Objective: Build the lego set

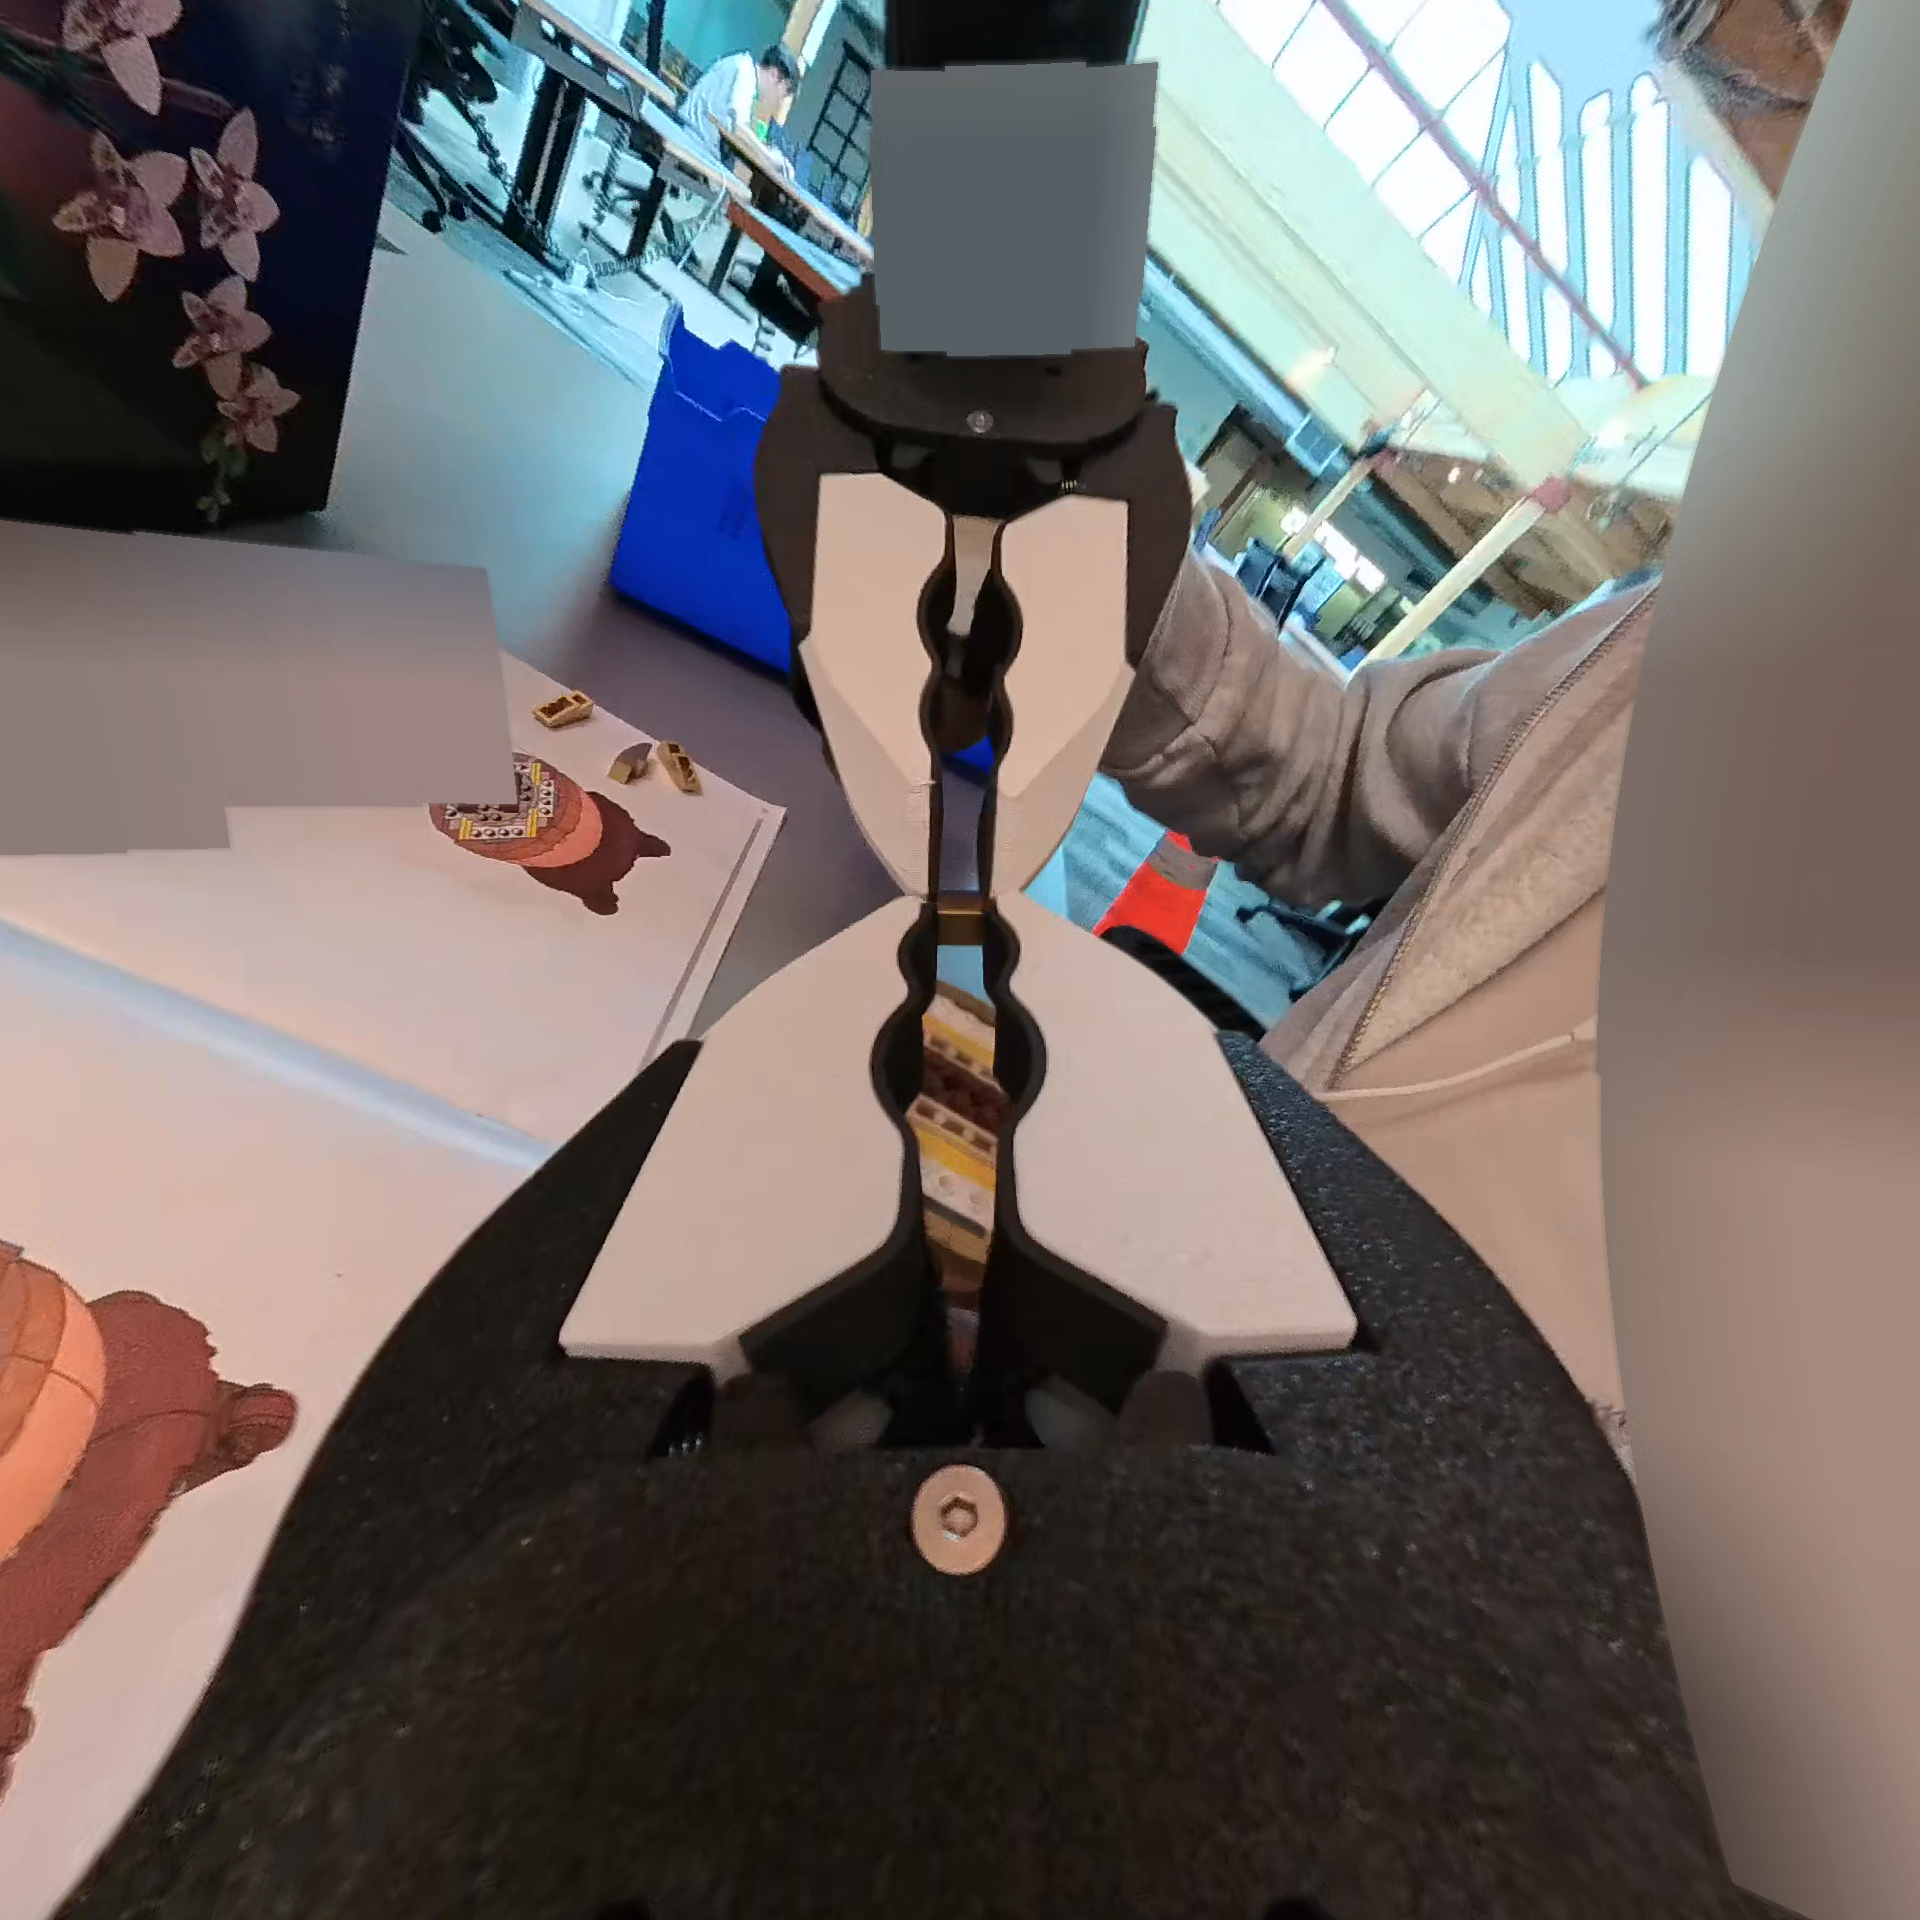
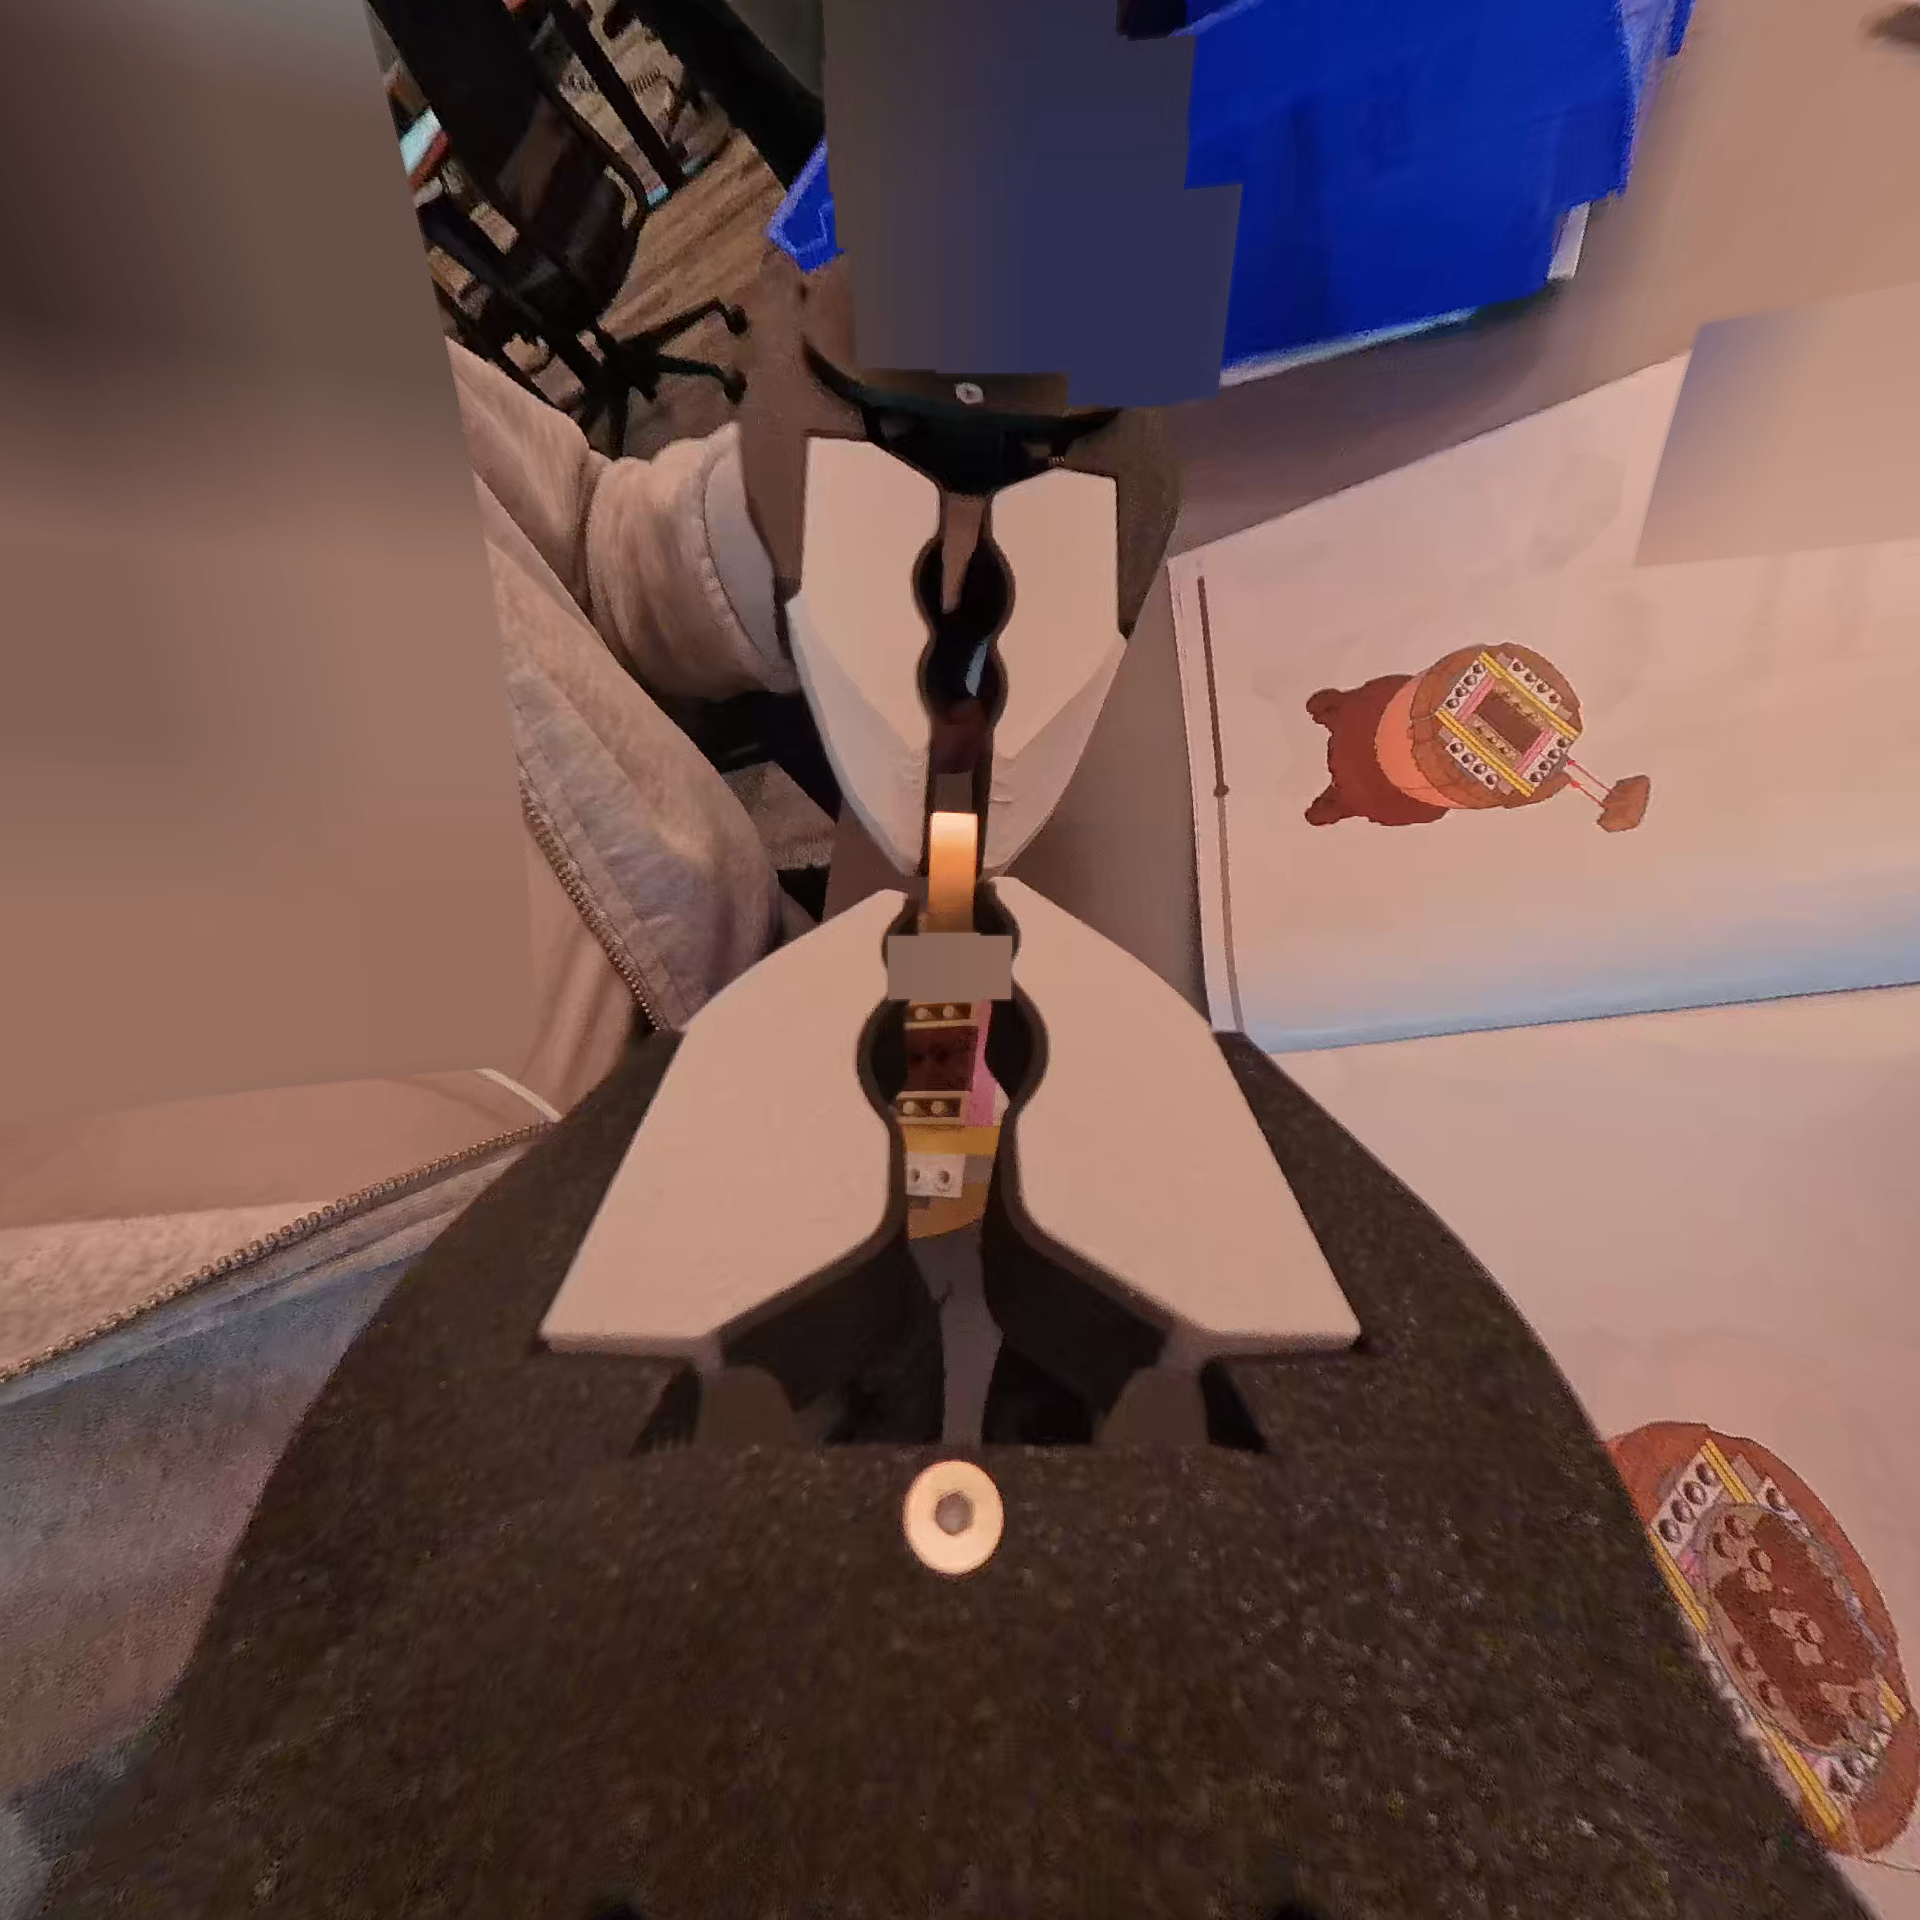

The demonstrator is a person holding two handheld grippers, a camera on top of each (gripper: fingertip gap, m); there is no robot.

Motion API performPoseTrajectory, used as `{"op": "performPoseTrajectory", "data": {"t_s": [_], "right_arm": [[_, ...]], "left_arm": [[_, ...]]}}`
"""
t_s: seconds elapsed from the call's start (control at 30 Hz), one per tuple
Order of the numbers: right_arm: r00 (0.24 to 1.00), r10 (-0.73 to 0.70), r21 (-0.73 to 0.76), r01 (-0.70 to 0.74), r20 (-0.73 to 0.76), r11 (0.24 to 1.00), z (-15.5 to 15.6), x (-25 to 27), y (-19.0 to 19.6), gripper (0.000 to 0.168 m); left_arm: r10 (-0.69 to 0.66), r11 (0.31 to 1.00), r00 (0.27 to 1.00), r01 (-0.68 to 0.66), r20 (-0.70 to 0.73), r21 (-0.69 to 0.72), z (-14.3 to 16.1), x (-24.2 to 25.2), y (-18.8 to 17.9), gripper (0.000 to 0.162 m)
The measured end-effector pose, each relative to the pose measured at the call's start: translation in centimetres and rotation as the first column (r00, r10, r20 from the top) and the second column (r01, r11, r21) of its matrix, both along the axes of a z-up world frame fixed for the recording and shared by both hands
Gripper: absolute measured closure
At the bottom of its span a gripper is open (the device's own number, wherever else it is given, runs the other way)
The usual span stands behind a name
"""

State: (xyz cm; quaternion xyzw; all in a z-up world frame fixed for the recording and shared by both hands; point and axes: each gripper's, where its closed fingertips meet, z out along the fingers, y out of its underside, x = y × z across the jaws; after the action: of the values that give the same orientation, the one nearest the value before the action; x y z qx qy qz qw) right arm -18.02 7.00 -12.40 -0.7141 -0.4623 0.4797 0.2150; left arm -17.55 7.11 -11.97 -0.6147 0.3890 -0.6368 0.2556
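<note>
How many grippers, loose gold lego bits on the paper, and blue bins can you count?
Grippers: 2, left gripper and right gripper
Loose gold pieces: 3
Blue bin: 1
Total: 6

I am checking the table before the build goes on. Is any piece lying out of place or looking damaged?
Three small tan pieces lie loose on the open instruction booklet, near its far edge, one tipped on its side. None looks broken. The left gripper and right gripper meet tip to tip around the model.
</note>
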Motion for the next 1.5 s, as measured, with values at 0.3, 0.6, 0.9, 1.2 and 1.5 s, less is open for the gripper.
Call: {"op": "performPoseTrajectory", "data": {"t_s": [0.3, 0.6, 0.9, 1.2, 1.5], "right_arm": [[0.983, -0.135, 0.478, 0.177, -0.121, 0.86, 2.6, 0.2, 1.2, 0.148], [0.991, -0.136, 0.82, 0.065, 0.016, 0.569, 2.0, -0.9, 1.3, 0.163], [0.961, -0.179, 0.393, 0.251, -0.212, 0.884, 1.9, 0.1, 0.3, 0.164], [0.968, -0.177, 0.324, 0.227, -0.178, 0.918, 1.0, -0.2, -0.4, 0.163], [0.957, -0.115, -0.012, 0.116, -0.268, 0.993, 3.2, 0.5, -1.3, 0.15]], "left_arm": [[0.126, 0.904, 0.978, -0.045, 0.164, -0.425, 1.6, -1.4, 1.6, 0.155], [0.11, 0.882, 0.975, -0.006, 0.193, -0.471, 2.5, -1.0, 0.7, 0.155], [0.088, 0.996, 0.978, -0.092, 0.191, 0.017, 2.9, -1.6, -0.4, 0.131], [0.112, 0.889, 0.99, -0.138, 0.084, 0.437, 2.0, -0.3, -0.4, 0.156], [-0.012, 0.927, 0.988, -0.048, 0.156, 0.372, 2.8, -1.0, -1.7, 0.156]]}}
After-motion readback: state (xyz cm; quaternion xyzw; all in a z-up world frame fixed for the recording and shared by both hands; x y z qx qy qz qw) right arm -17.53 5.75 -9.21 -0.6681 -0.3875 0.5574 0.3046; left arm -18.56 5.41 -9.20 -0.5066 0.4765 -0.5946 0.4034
